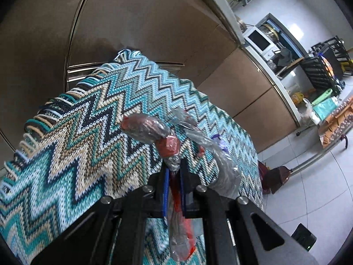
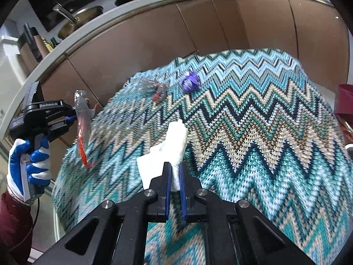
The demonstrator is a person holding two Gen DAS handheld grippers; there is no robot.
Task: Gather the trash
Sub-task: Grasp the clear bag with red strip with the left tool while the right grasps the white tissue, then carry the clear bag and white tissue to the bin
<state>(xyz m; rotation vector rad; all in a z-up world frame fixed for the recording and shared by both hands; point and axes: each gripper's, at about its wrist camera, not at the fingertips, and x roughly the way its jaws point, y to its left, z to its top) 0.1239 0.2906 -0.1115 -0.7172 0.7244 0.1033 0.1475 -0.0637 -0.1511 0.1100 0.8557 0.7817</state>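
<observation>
While both of my grippers are loaded, I take the zigzag cloth (image 2: 253, 114) as my landmark and work outward from the near edge.

Nearest, over the cloth's near half, my right gripper (image 2: 175, 176) is closed narrow on a crumpled white tissue (image 2: 169, 145). The blue pads (image 2: 168, 183) pinch its lower end and the rest stands up beyond the tips. I judge it very light and soft, liable to tear or slip if tugged, so a pinch on the bunched part is best.

Off the cloth's left edge, my gloved left hand (image 2: 28, 161) carries the left gripper (image 1: 174, 172), its jaws nearly together on a clear-and-red plastic wrapper (image 1: 172, 148). In the left wrist view the wrapper sticks up past the fingertips and trails down between the fingers (image 1: 164, 190); in the right wrist view it dangles free, clear of the cloth. I judge it feather-light, crinkly and slick, best gripped where it is twisted thick.

Farther on, toward the cloth's far side, a second crumpled clear wrapper (image 2: 154, 89) with red in it lies on the weave, and a purple wad (image 2: 189, 81) sits just beside it. Both look light and squashable; I would pinch each across its bulk.

Beyond the cloth's far edge stand brown cabinet doors (image 2: 143, 35).
</observation>
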